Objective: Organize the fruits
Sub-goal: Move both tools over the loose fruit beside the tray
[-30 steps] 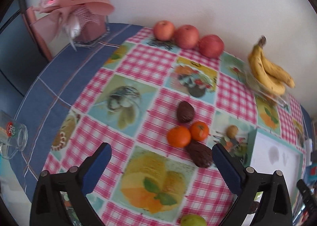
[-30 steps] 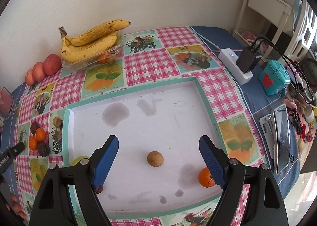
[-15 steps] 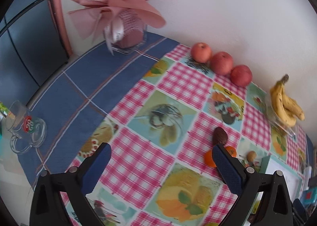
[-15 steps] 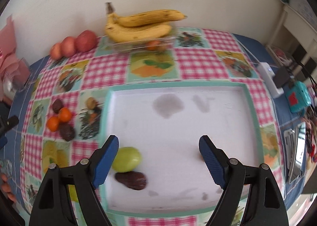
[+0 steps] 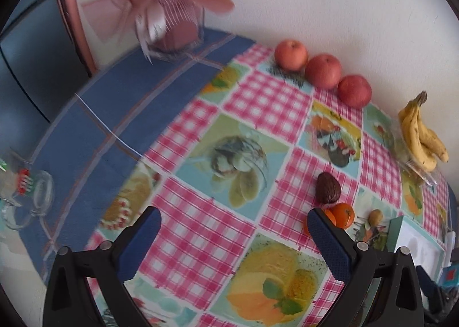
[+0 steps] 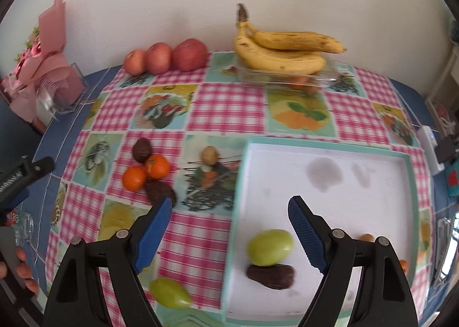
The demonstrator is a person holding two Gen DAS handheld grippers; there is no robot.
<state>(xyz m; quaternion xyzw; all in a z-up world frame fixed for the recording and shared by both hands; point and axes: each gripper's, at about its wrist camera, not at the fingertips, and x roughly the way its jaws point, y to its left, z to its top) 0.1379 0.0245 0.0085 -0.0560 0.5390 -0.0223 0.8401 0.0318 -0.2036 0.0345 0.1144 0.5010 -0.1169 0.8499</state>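
Right gripper (image 6: 229, 232) spread wide, nothing between its blue pads, hanging over the left rim of the white tray (image 6: 373, 198). Nearest fruit: a green mango (image 6: 169, 293) on the checked cloth (image 6: 229, 109) just outside the tray's left wall, long axis slanting down to the right. Inside the tray's near-left corner, a second green fruit (image 6: 270, 247) lies crosswise, touching a dark brown fruit (image 6: 271, 276) below it, also crosswise; the rest of the tray floor is bare. Mid-table, two oranges (image 6: 146, 172) sit touching between two dark fruits; a small brown fruit (image 6: 209, 155) stands apart. Far edge, against the wall: three apples (image 6: 166, 58) in a row, bananas (image 6: 284, 50) lying crosswise, stems left. Left gripper (image 5: 233, 241) wide open, empty, above open cloth left of the cluster.
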